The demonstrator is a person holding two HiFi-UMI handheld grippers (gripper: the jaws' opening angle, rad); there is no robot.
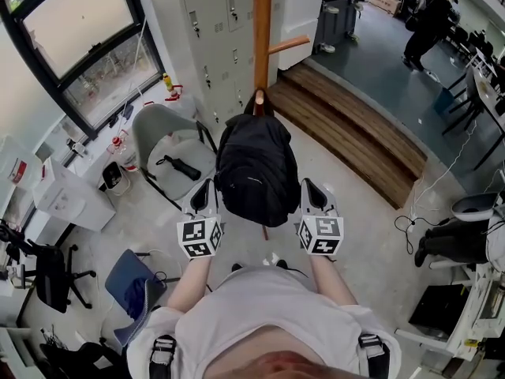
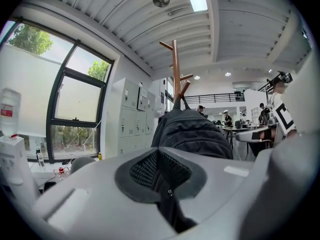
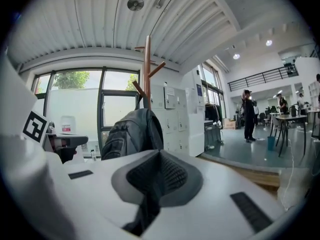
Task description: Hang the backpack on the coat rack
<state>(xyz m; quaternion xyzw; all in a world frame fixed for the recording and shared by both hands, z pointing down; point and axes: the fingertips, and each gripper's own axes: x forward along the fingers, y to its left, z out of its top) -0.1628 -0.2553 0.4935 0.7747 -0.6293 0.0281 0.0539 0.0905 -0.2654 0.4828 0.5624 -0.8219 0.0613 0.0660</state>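
A black backpack [image 1: 255, 170] hangs by its top loop from a peg low on the wooden coat rack [image 1: 262, 22]. It dangles free above the floor. My left gripper [image 1: 207, 189] is just beside the pack's lower left side, and my right gripper [image 1: 310, 188] just beside its lower right side. Both are shut with nothing between the pads. In the left gripper view the shut jaws [image 2: 159, 156] point at the backpack [image 2: 192, 131] and the rack [image 2: 175, 71] behind it. From the right gripper [image 3: 160, 160] the backpack [image 3: 131, 134] shows to the left under the rack [image 3: 147, 71].
A grey chair [image 1: 162, 136] with a black object on its seat stands left of the rack. Grey lockers [image 1: 213, 30] are behind it. A wooden step [image 1: 355, 140] runs to the right. A person [image 1: 426, 22] stands far back right. Cables [image 1: 414, 223] trail on the floor.
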